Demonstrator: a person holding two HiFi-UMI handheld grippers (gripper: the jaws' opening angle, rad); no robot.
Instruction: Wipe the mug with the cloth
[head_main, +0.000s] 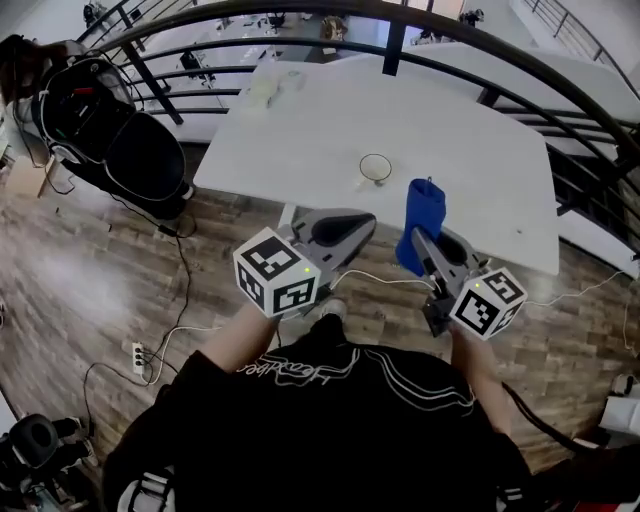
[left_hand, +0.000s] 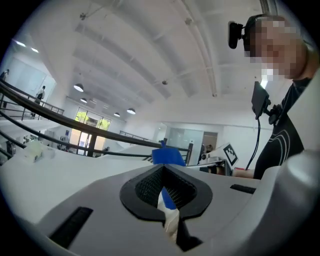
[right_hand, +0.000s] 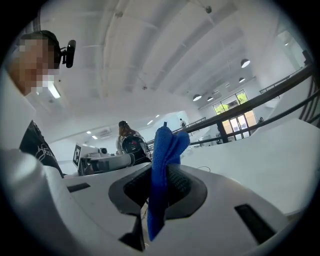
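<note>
I have the right tongs (head_main: 421, 238) clamped on the blue cloth (head_main: 424, 215), which stands upright out of them at the near edge of the white desk (head_main: 480, 150). In the right gripper view the cloth fills the slot between the jaws and folds over at its top. My left tongs (head_main: 362, 222) are pressed together with nothing in them. Only a thin slit is left between the jaws, and a sliver of blue shows through it in the left gripper view. The two tongs point away from me, side by side and apart. The clear mug (head_main: 376, 168) sits upright on the desk just beyond them, touched by neither. A black curved railing (head_main: 300, 15) runs behind the desk, and a black bag (head_main: 120, 140) lies on the wooden floor (head_main: 80, 270) to the left.
</note>
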